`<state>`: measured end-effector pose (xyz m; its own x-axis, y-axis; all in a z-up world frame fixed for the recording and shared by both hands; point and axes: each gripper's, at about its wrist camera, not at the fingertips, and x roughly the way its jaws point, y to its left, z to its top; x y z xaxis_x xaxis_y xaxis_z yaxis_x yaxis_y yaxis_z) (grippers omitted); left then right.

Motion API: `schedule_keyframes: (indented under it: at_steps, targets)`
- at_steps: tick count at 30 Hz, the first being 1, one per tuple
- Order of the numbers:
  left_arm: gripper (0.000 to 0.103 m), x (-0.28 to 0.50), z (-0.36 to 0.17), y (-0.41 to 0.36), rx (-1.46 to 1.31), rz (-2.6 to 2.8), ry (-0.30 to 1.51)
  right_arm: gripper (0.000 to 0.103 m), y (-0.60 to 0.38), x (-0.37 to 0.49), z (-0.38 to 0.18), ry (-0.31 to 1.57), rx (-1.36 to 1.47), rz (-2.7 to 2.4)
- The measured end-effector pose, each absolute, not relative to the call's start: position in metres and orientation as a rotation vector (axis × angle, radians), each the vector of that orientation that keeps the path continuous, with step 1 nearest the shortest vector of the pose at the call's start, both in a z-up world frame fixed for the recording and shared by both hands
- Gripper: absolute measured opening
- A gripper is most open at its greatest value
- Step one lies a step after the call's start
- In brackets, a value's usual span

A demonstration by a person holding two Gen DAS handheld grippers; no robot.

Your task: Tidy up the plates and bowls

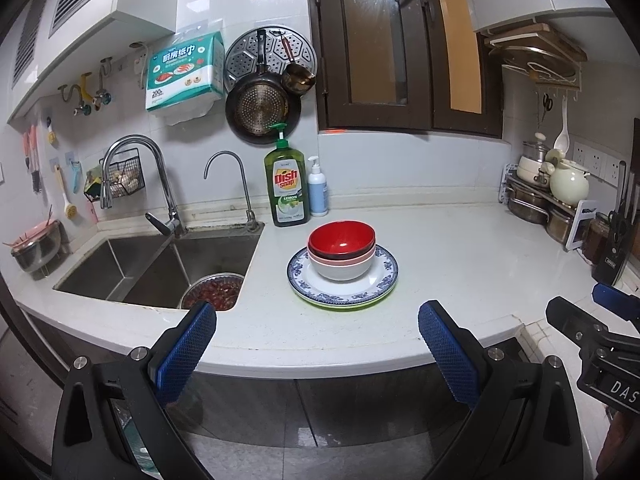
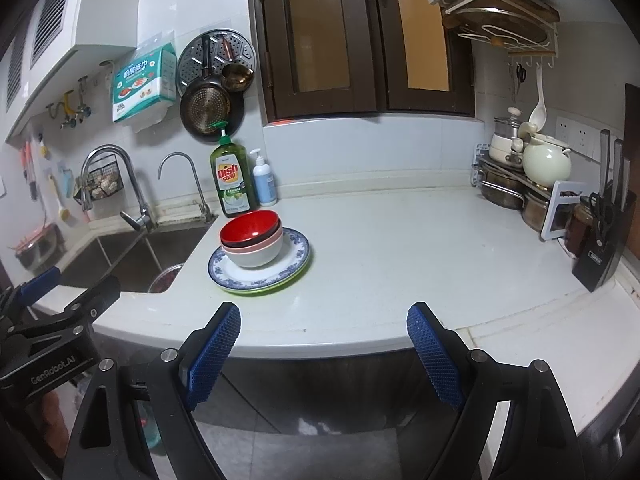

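Left gripper (image 1: pixel 318 344): jaws spread wide, blue pads bare, nothing between them; it hangs off the front edge of the white countertop (image 1: pixel 460 256).

Right gripper (image 2: pixel 324 344): same, wide apart and empty, also short of the counter edge. From the left wrist view it shows at 4 o'clock.

Dish stack, left wrist view, 12 o'clock from the left gripper, well apart from it: red bowl (image 1: pixel 342 238) nested on a dark one, then a pink bowl (image 1: pixel 340 259), then a white bowl (image 1: pixel 342 270), all upright. They sit on a blue-patterned plate (image 1: pixel 382 276), itself on a green plate (image 1: pixel 348 305).

Beyond the stack at 11 o'clock: green dish soap bottle (image 1: pixel 287 188), with a white pump bottle (image 1: pixel 318 192) just beside it.

Sink (image 1: pixel 160 264) at 9 o'clock of the stack, holding a metal bowl of reddish food (image 1: pixel 216 290).
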<state>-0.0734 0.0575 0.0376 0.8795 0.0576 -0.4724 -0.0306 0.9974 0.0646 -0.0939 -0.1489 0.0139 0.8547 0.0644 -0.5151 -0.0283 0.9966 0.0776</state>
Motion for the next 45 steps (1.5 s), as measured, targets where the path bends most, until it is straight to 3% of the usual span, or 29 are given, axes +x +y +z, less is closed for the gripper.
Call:
schedule_keyframes:
  at_steps: [45]
  targets:
    - [0.103,-0.066,0.042,0.048,0.072,0.024,0.481,0.086,-0.161,-0.094,0.023,0.525,0.056,0.037]
